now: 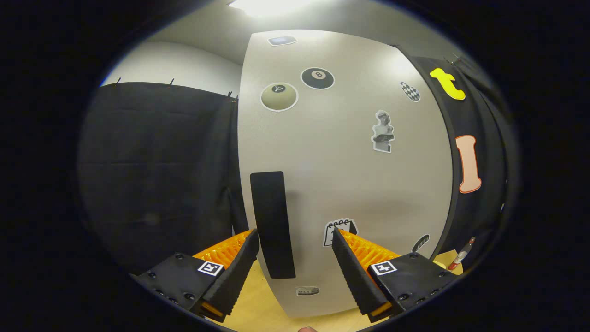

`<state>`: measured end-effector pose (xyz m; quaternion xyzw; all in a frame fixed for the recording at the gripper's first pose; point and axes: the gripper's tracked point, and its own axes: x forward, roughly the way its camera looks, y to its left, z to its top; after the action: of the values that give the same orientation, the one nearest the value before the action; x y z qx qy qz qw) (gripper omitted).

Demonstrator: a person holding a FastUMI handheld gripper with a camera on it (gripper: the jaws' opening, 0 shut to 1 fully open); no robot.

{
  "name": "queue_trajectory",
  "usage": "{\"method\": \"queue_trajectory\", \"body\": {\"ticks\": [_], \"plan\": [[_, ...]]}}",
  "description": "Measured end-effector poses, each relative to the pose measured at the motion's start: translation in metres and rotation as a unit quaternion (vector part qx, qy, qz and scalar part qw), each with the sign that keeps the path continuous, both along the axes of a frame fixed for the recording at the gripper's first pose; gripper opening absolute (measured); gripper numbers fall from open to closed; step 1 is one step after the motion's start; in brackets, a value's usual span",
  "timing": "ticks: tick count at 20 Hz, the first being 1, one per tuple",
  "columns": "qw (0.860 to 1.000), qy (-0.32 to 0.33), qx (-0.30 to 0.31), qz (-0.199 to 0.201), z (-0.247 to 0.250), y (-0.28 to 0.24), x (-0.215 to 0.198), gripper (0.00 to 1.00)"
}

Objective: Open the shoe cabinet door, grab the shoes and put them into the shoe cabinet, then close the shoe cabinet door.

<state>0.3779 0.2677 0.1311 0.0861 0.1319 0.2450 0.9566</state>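
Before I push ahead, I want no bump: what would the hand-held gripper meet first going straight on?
Probably the black handle on the cabinet door, just ahead between the open hand-held gripper fingers; depth is unclear.

A black cloth wall (156,170) hangs on the left, clipped along its top edge, with a pale painted wall (175,64) rising above it. More black cloth (479,138) drapes down the right side. A bright ceiling light (267,5) glares overhead against a grey-white ceiling. Below, a light yellowish wooden worktop (258,299) spreads out, and a small red-and-white marker-like item (462,252) lies at its far right edge.
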Motion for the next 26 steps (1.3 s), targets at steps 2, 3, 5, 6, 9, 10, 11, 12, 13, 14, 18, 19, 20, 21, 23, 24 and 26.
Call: {"method": "queue_trajectory", "body": {"ticks": [2,3,5,6,9,10,11,12,13,14,18,19,20,21,23,24,26], "plan": [[1.0,0.003,0.0,0.003,0.005,-0.015,-0.02,1.0],[1.0,-0.001,-0.004,0.0,0.008,-0.027,-0.029,1.0],[1.0,-0.012,-0.022,-0.011,0.013,-0.055,-0.046,0.99],[0.999,-0.02,-0.033,-0.02,0.015,-0.071,-0.053,1.0],[0.996,-0.033,-0.063,-0.052,0.019,-0.121,-0.069,1.0],[0.995,-0.035,-0.064,-0.063,0.021,-0.138,-0.074,1.0],[0.995,-0.035,-0.064,-0.073,0.023,-0.154,-0.08,1.0],[0.994,-0.036,-0.064,-0.084,0.026,-0.171,-0.087,1.0],[0.992,-0.035,-0.067,-0.096,0.027,-0.189,-0.094,0.99],[0.991,-0.035,-0.07,-0.107,0.029,-0.207,-0.101,1.0],[0.983,-0.041,-0.081,-0.158,0.035,-0.275,-0.126,0.99],[0.981,-0.042,-0.084,-0.169,0.036,-0.292,-0.132,0.99],[0.979,-0.041,-0.087,-0.179,0.037,-0.306,-0.138,0.99],[0.977,-0.038,-0.09,-0.189,0.037,-0.321,-0.143,0.99],[0.974,-0.033,-0.094,-0.204,0.033,-0.346,-0.153,0.99],[0.972,-0.03,-0.097,-0.211,0.031,-0.355,-0.156,0.99],[0.971,-0.026,-0.098,-0.219,0.03,-0.369,-0.164,0.99]]}}
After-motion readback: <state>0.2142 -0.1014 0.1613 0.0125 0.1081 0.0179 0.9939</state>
